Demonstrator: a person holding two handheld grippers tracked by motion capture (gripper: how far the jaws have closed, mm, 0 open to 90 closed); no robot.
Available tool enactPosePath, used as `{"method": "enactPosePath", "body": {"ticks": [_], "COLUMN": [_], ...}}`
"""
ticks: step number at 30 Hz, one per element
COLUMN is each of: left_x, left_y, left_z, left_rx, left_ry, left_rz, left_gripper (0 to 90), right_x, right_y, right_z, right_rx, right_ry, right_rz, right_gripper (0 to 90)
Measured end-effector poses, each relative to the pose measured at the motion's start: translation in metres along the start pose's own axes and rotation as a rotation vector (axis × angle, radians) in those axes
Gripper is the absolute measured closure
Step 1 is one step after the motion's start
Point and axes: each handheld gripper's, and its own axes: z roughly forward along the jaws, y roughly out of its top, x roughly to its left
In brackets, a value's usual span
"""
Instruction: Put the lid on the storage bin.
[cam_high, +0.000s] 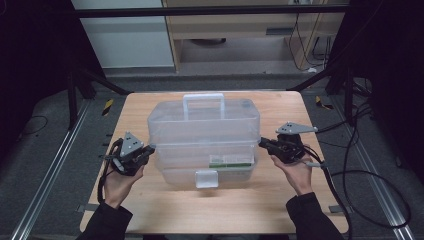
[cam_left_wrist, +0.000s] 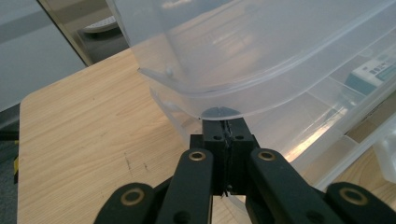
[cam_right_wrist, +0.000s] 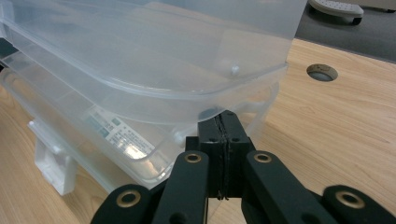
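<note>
A clear plastic storage box (cam_high: 204, 135) with a white handle (cam_high: 203, 100) on top and a white front latch (cam_high: 206, 178) stands in the middle of the wooden table (cam_high: 150, 210). My left gripper (cam_high: 150, 148) is at the box's left end. In the left gripper view its jaws are pressed together, and the left gripper (cam_left_wrist: 225, 122) has its tips just under the rim of the upper shell (cam_left_wrist: 243, 60). My right gripper (cam_high: 261, 142) is at the right end. Its jaws are also shut, with the right gripper (cam_right_wrist: 223, 116) tucked under the same overhanging rim (cam_right_wrist: 187, 100). Nothing is pinched between either pair.
A green and white label (cam_high: 230, 161) shows through the box's front wall. A round cable hole (cam_right_wrist: 322, 72) sits in the tabletop beyond the right end. Black cables (cam_high: 370, 190) trail off the table's right side. Metal rails (cam_high: 45, 175) run along the floor on both sides.
</note>
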Motion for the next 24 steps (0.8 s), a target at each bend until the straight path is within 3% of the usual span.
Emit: {"method": "enactPosePath", "body": {"ticks": [11,24], "left_x": [-0.001,-0.006], "left_y": [-0.009,-0.024], "left_z": [0.004,0.011], "left_rx": [0.039,0.102], "left_ry": [0.006,-0.016], "left_rz": [0.013,0.024], "left_gripper": [89.0,89.1], "right_x": [-0.001,0.001], "right_y": [-0.010,-0.016], "right_z": [-0.003,-0.001], "right_rx": [0.017,0.039], "right_ry": [-0.032,-0.023], "right_rz": [-0.023,-0.021], "right_gripper": [89.7,89.9]}}
